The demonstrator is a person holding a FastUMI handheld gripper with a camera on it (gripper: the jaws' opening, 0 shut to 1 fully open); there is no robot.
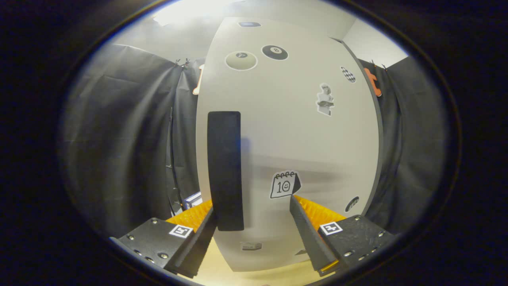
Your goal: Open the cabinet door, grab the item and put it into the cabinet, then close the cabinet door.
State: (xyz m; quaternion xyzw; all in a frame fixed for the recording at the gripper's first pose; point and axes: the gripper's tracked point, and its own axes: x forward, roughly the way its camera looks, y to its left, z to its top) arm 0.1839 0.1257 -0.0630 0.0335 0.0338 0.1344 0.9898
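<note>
1. The white cabinet door is right up in front, closed as far as I can see, and covered in stickers like a calendar sticker.
2. Its tall black handle runs vertically, its lower end just inside the left finger.
3. The claw is spread wide open, gripping nothing, with the handle sitting off to its left side.
4. Pale wooden worktop sits below.

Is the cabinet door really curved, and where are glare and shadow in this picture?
Gripper view: the fisheye lens bows the cabinet door; glare washes out the top above it; a soft shadow lies right of the black handle; the open gripper frames the handle's lower end, untouched.
</note>
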